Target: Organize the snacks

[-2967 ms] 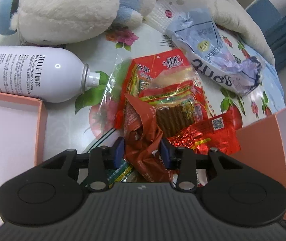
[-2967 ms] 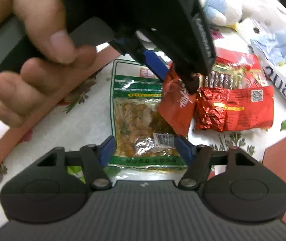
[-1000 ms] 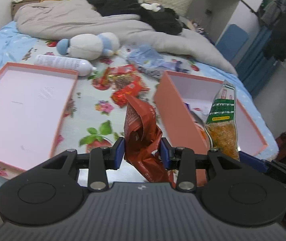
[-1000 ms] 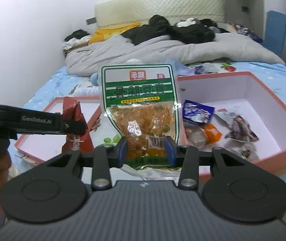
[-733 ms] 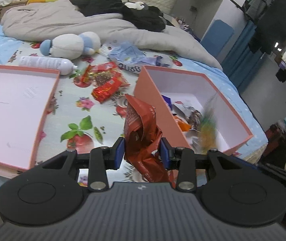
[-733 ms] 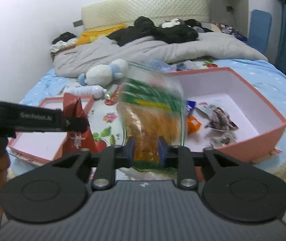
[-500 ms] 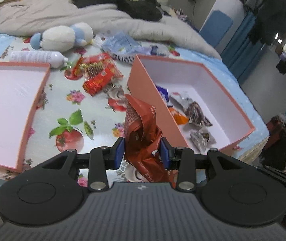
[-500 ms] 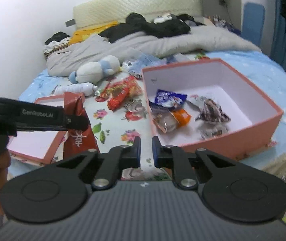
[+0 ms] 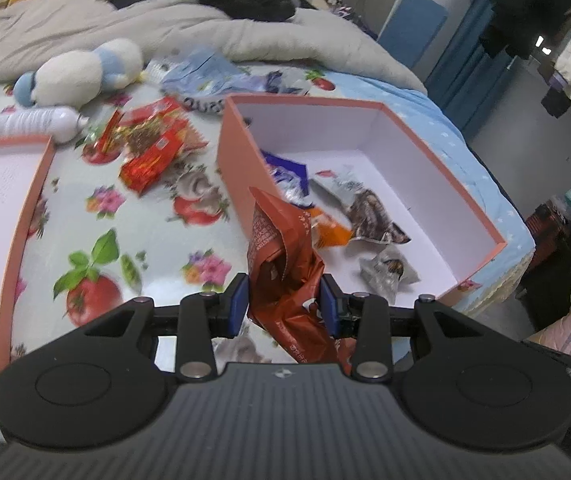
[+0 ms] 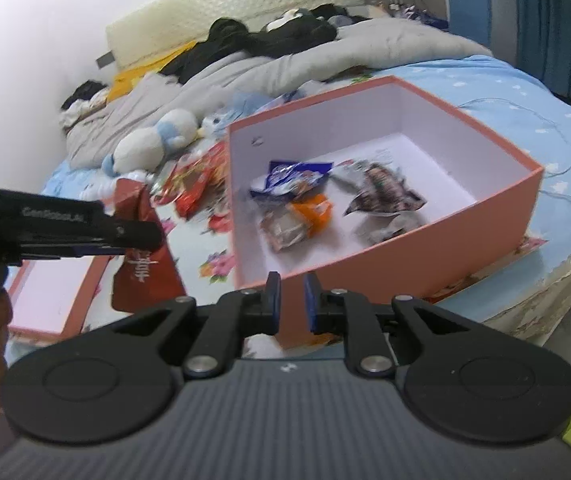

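My left gripper [image 9: 284,307] is shut on a crumpled dark red snack packet [image 9: 281,256] and holds it in the air by the near left corner of the open pink box [image 9: 241,160]. The packet also shows in the right wrist view [image 10: 145,256], with the left gripper [image 10: 141,236] clamped on it. The box [image 10: 405,256] holds several snack packets, among them a blue one [image 10: 289,174] and an orange one [image 10: 313,210]. My right gripper [image 10: 290,304] is shut and empty, just in front of the box's near wall.
Red snack packs [image 9: 153,148] lie on the flowered sheet left of the box. The pink box lid [image 9: 1,216] lies at far left. A white bottle [image 9: 33,122], a plush toy [image 9: 81,70], a blue bag [image 9: 213,76] and a grey quilt [image 9: 125,32] lie behind.
The green packet of orange snacks left my right gripper, whose jaws closed empty. My left gripper carried the red packet from the snack pile to the box's near corner.
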Action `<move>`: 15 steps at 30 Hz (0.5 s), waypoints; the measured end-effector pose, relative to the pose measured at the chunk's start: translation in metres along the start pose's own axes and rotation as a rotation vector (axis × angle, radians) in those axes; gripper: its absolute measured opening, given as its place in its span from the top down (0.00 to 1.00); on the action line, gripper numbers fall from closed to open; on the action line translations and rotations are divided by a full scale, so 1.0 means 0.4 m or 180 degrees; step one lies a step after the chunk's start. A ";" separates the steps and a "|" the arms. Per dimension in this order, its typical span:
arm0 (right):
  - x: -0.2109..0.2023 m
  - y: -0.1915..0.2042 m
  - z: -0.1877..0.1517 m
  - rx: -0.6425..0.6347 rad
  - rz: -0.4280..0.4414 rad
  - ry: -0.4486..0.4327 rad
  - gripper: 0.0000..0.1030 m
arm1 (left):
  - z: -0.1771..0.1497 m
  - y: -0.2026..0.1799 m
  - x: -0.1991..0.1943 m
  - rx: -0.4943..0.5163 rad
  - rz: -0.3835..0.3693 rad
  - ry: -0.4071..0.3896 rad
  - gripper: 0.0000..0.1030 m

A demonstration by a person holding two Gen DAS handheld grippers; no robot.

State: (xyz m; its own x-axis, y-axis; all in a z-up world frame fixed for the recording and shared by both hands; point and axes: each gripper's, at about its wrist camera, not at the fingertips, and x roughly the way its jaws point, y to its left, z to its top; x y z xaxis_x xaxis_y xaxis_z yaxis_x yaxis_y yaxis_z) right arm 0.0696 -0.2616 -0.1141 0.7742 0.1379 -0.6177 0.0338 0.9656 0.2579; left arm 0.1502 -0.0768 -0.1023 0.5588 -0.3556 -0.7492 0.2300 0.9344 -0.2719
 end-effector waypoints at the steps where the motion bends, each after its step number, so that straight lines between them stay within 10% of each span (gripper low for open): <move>1: -0.003 -0.013 0.000 0.0004 -0.0009 -0.0013 0.83 | 0.005 -0.007 0.003 0.0025 0.0002 -0.0016 0.58; 7: -0.012 -0.059 -0.034 -0.0009 0.0064 0.0122 0.79 | -0.007 -0.007 0.013 -0.0018 0.0003 0.0006 0.58; 15: 0.045 -0.051 -0.108 -0.0302 0.0344 0.0603 0.39 | -0.067 0.038 0.016 -0.0133 0.0085 0.0121 0.58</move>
State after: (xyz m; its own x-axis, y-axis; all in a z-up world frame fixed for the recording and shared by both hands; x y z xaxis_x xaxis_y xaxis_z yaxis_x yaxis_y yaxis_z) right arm 0.0555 -0.2692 -0.1624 0.6374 0.2719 -0.7210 -0.1094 0.9581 0.2646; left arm 0.1360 -0.0644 -0.1274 0.5335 -0.3303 -0.7787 0.1815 0.9439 -0.2760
